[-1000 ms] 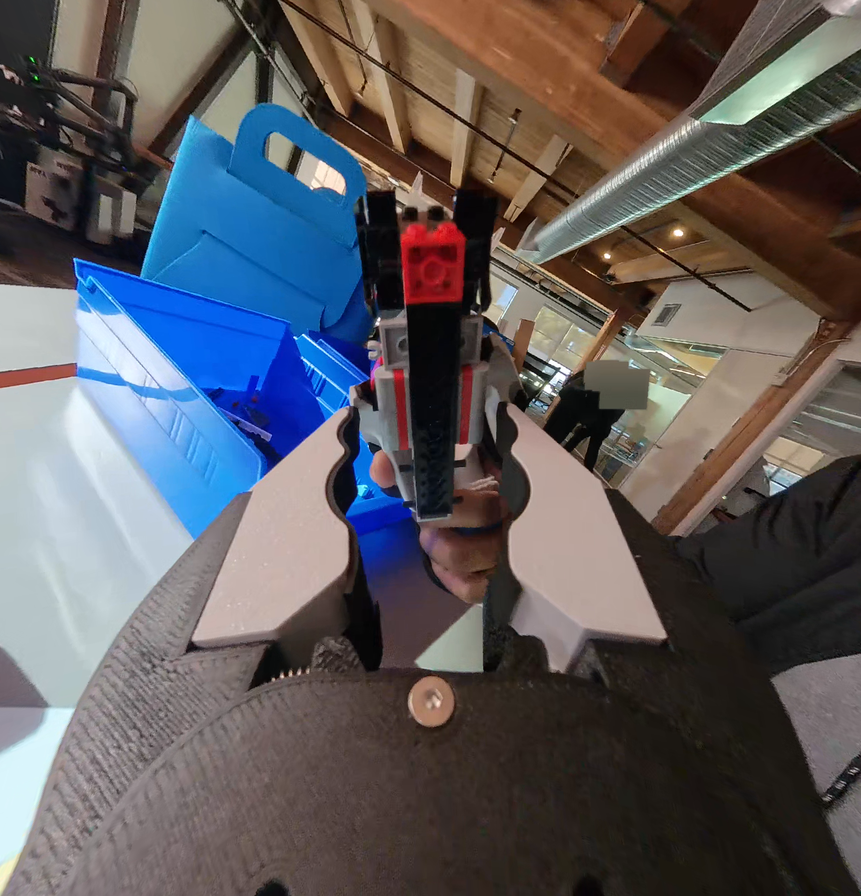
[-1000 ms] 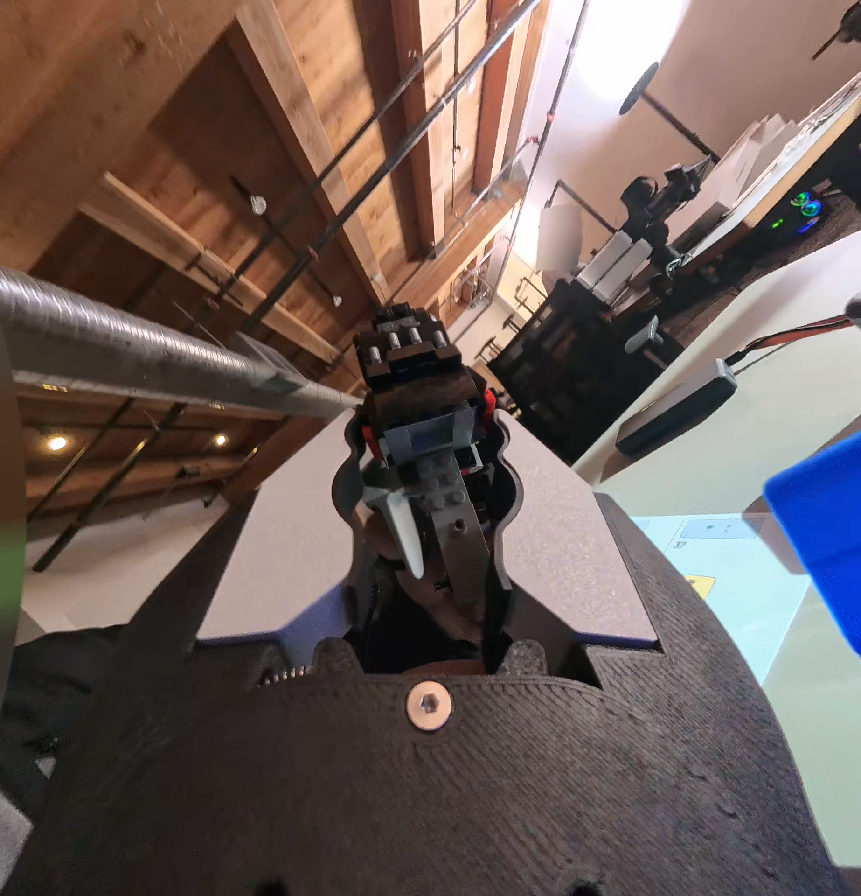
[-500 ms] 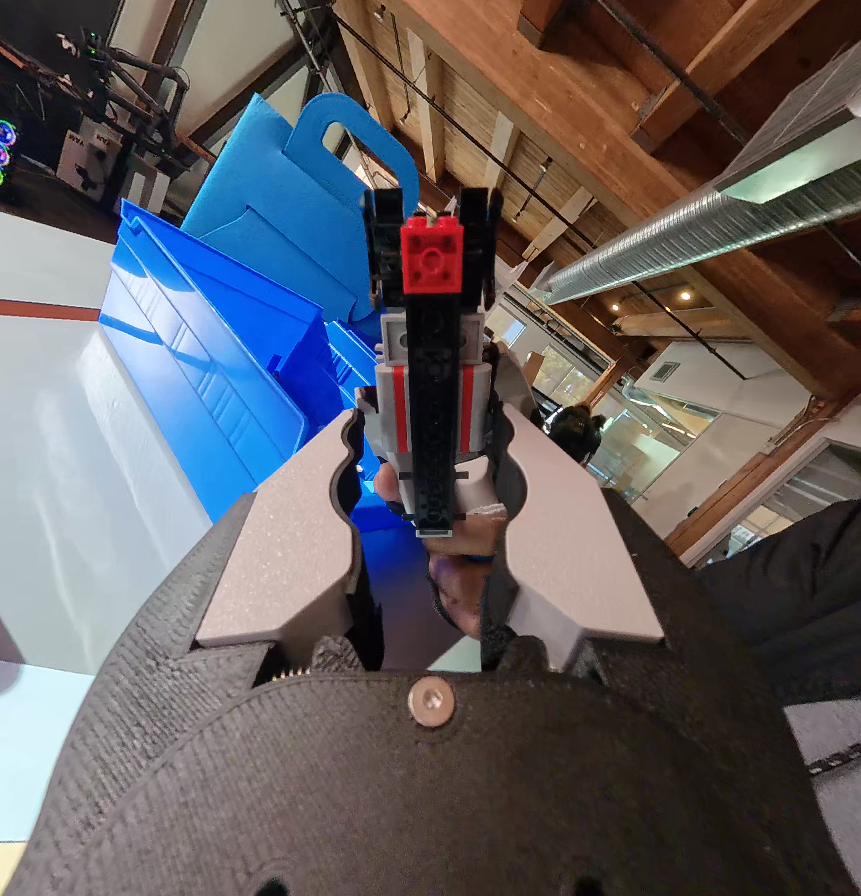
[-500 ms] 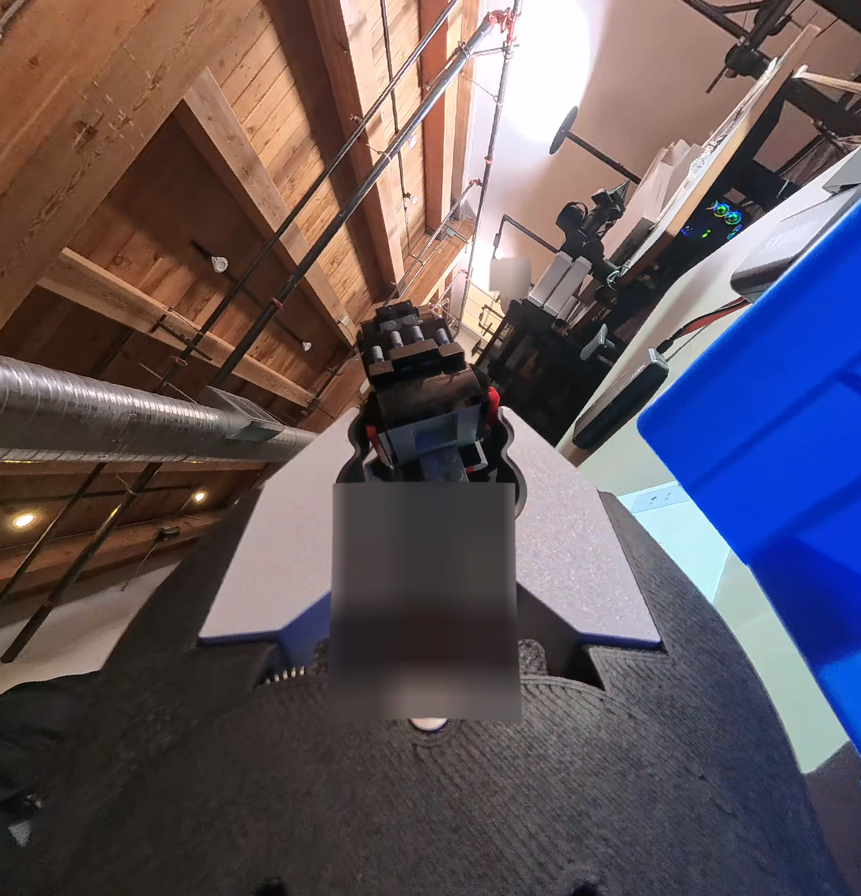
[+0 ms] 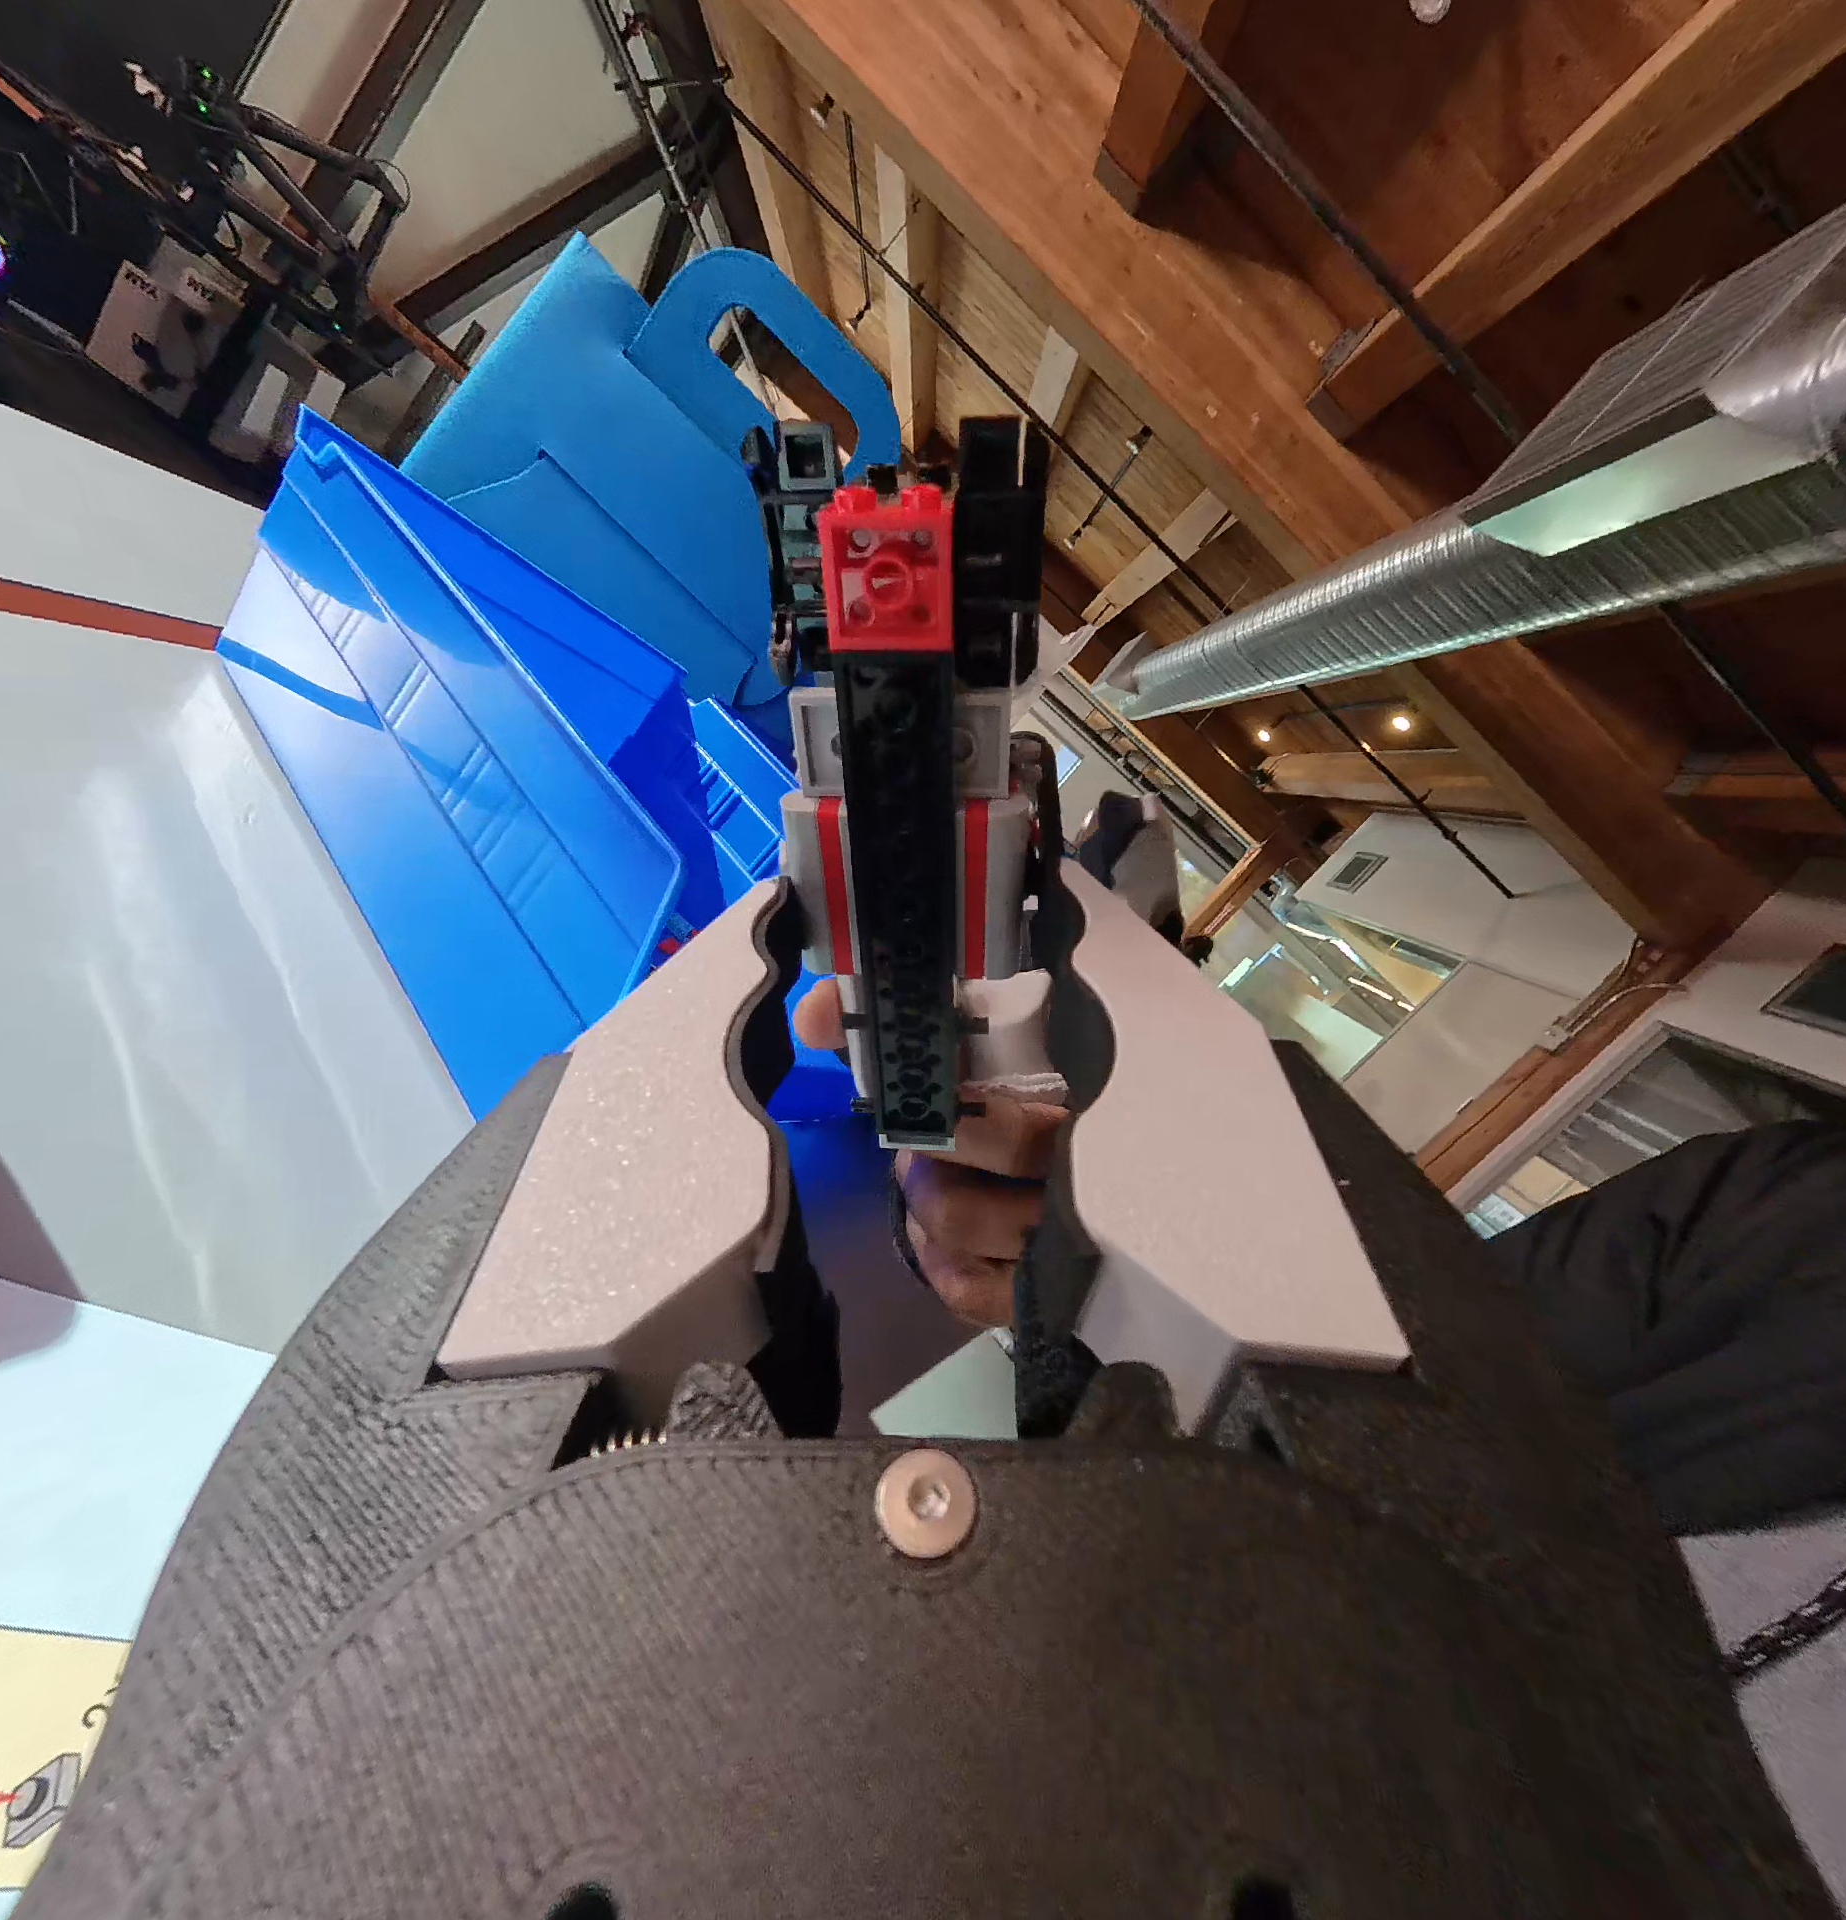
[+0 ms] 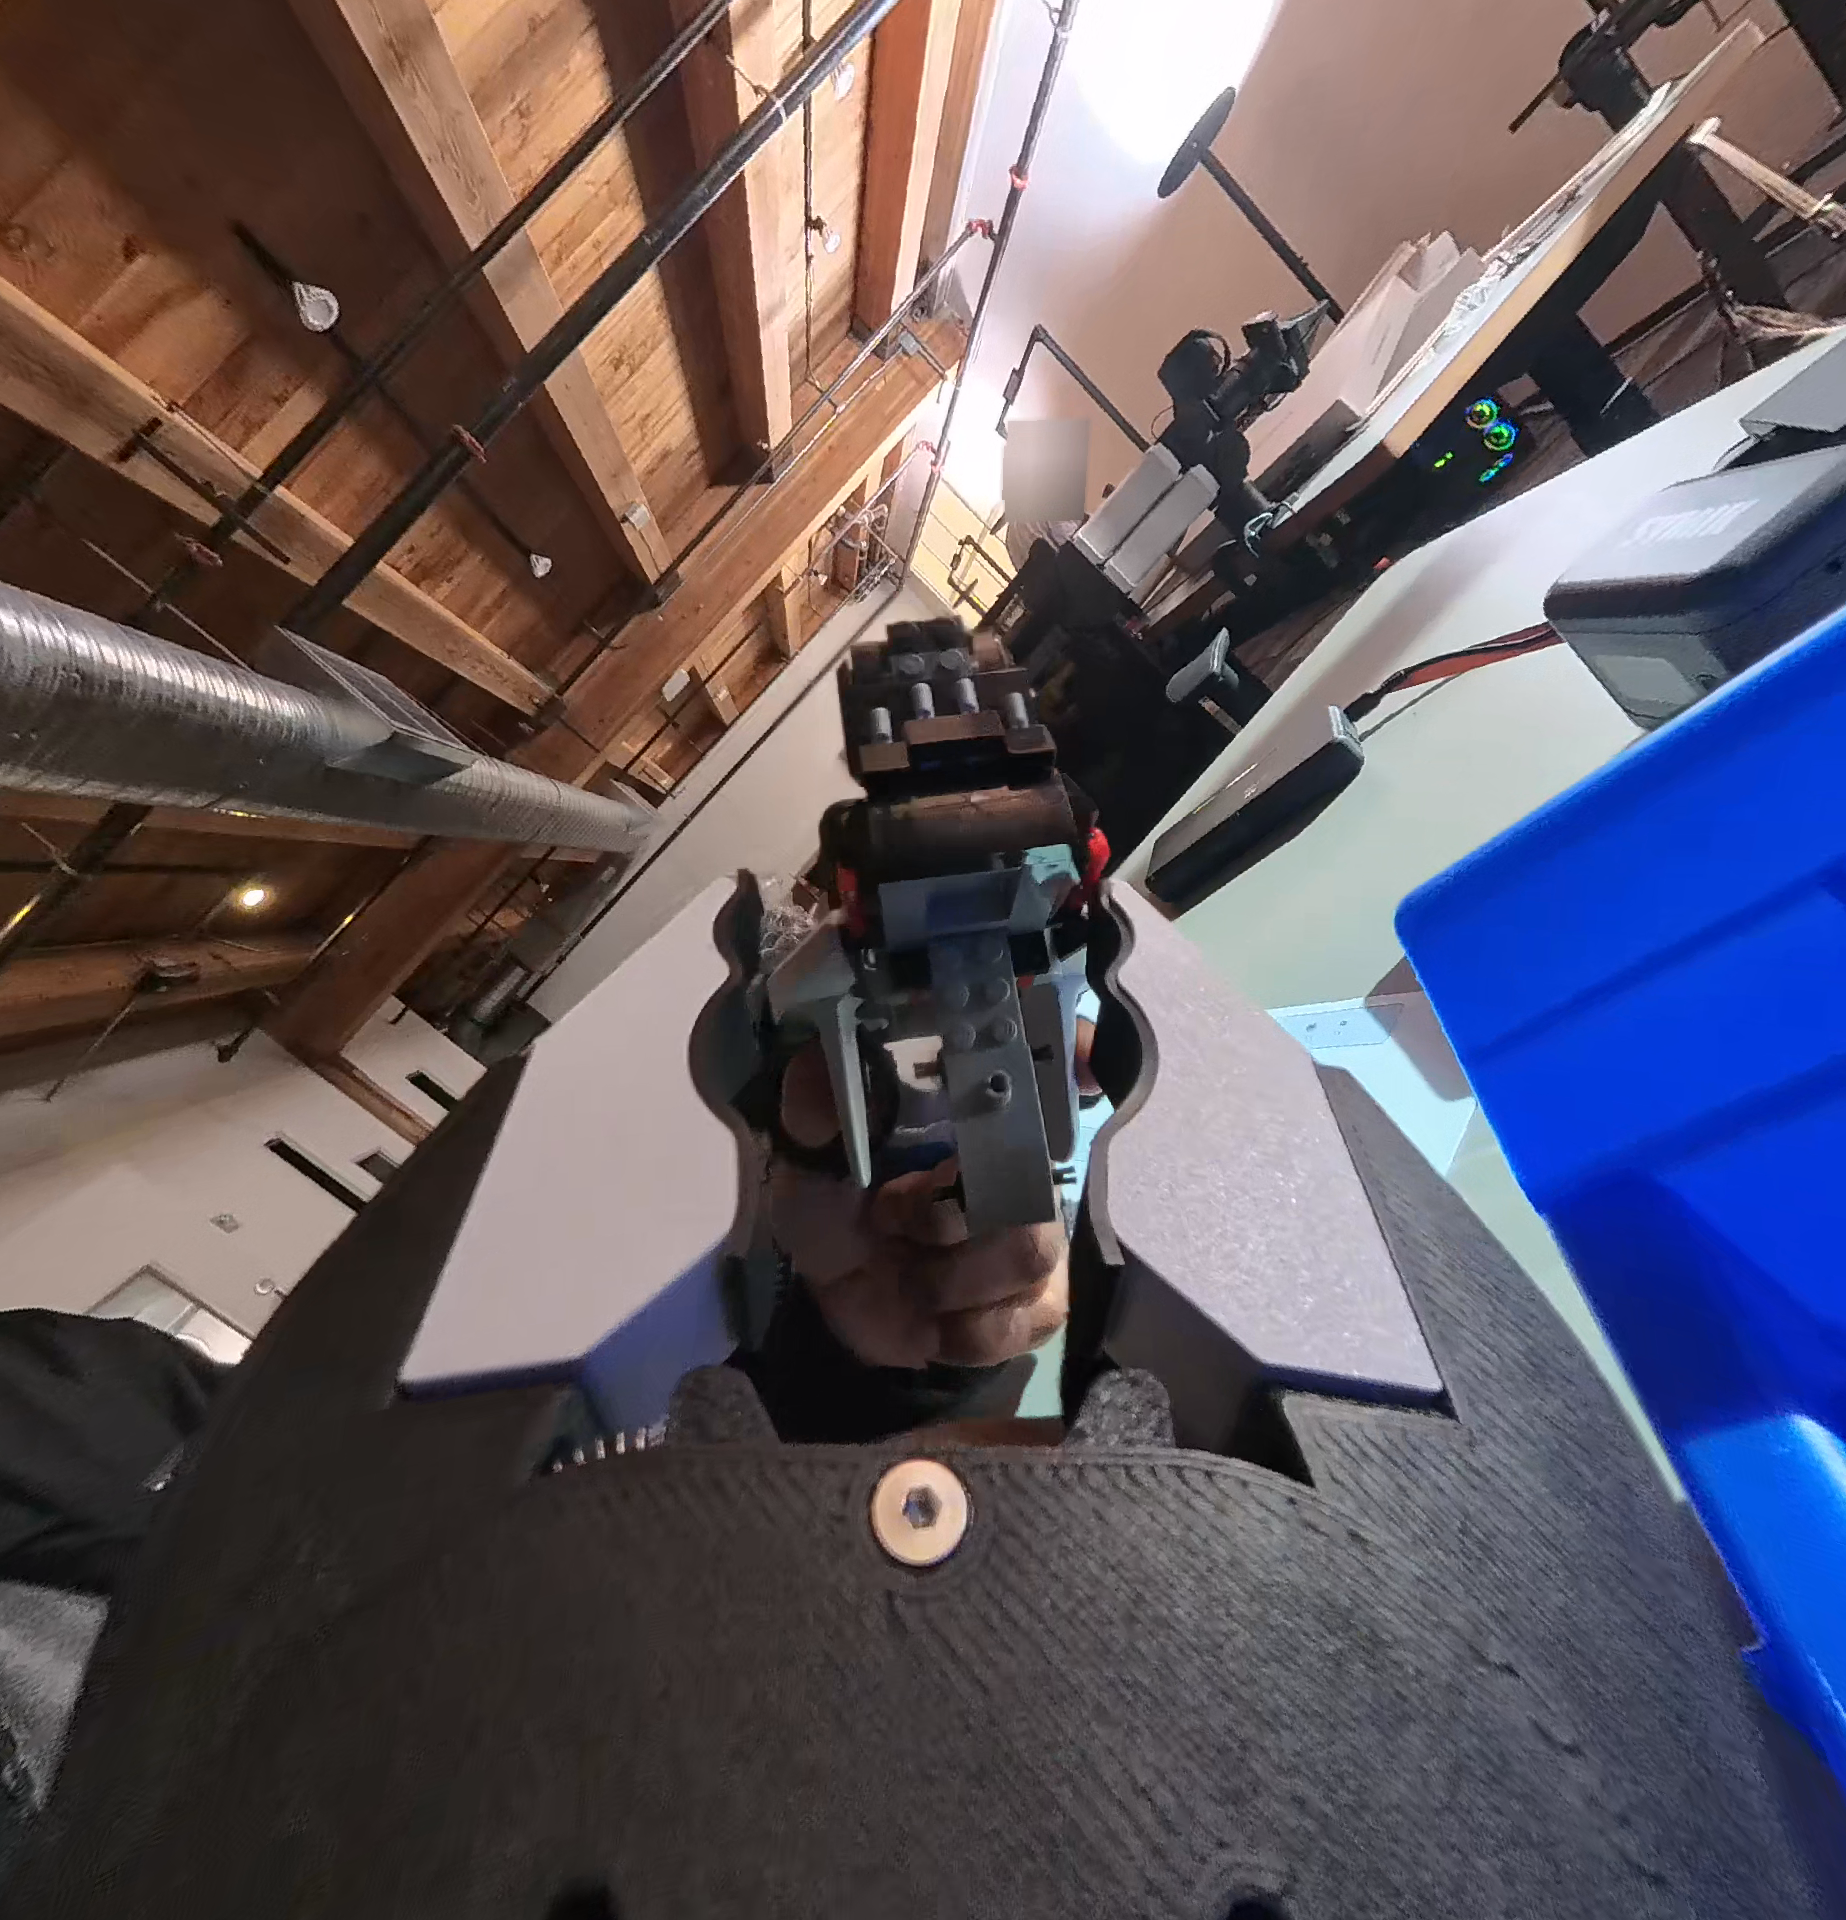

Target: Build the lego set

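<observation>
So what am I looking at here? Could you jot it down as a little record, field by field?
Scene: two hand-held grippers raised toward a wooden ceiling, both clamping one model
Held thing: part-built lego model, black, grey and red
Left gripper: shut on the model's grey and red body
Right gripper: shut on the same model, seen from its other side
Top end: red brick
Hand: visible behind the model
Nearby: blue bins on a white table
Overhead: silver duct
</observation>
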A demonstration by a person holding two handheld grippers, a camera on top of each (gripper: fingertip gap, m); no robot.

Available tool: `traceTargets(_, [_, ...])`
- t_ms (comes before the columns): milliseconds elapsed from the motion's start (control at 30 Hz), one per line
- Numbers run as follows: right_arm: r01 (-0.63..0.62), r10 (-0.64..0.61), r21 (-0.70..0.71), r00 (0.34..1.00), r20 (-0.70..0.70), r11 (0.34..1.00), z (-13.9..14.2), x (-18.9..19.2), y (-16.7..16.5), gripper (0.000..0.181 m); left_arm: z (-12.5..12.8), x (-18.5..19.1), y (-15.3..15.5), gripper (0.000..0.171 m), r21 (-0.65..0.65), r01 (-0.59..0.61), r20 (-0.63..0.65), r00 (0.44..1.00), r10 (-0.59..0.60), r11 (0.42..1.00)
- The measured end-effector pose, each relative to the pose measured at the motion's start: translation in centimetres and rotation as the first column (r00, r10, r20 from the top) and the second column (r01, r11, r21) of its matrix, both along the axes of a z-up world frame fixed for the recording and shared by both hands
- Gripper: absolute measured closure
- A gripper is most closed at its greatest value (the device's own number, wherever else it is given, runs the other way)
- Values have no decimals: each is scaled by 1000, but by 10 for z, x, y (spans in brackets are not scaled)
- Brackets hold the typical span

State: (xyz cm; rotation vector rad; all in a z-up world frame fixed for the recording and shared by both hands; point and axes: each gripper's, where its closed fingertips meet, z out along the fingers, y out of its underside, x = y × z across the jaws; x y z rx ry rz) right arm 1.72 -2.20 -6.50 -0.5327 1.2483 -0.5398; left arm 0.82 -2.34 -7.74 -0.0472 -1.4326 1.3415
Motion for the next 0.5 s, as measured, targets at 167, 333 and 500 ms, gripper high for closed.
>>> traceTargets(167, [14,-15,-29,999,-36,999,5,-14,-2,114,-4,13,-4,125,13,-50,10,999,50,999])
traceTargets(333, [-16,-30,-185,970,-242,983,-14,-39,23,124,-8,29,-5,125,23,-117,43,992,116,993])
traceTargets(500, [-336,-8,-464,803,-596,820,-84,-74,95,136,-9,38,-8,125,43,-165,59,985,163,985])
